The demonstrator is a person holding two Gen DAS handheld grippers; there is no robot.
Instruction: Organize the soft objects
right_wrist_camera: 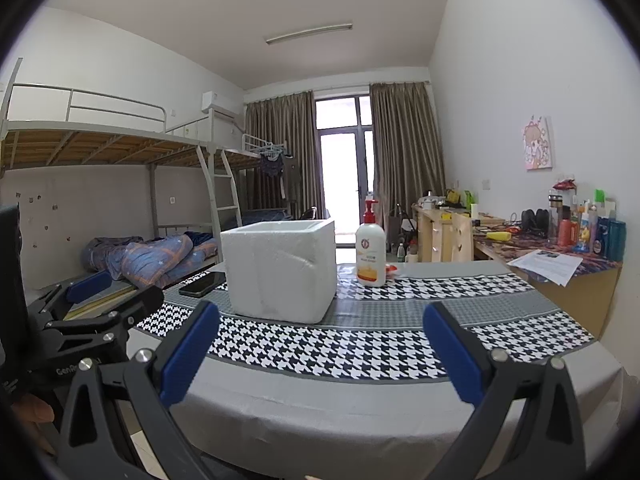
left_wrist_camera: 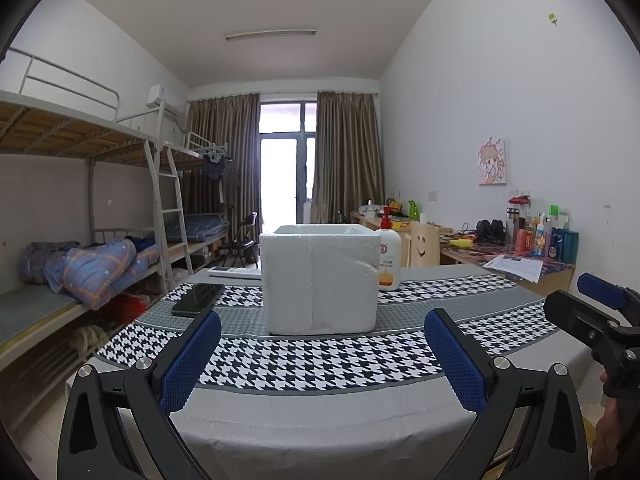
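Observation:
A white foam box stands open-topped in the middle of the table; it also shows in the right wrist view. My left gripper is open and empty, held level in front of the box near the table's front edge. My right gripper is open and empty, to the right of the box's front. The right gripper's body shows at the right edge of the left wrist view. No soft object is in view on the table.
A houndstooth cloth covers the table. A black phone lies left of the box. A lotion pump bottle stands behind the box on the right. Bunk beds stand at the left, a cluttered desk at the right.

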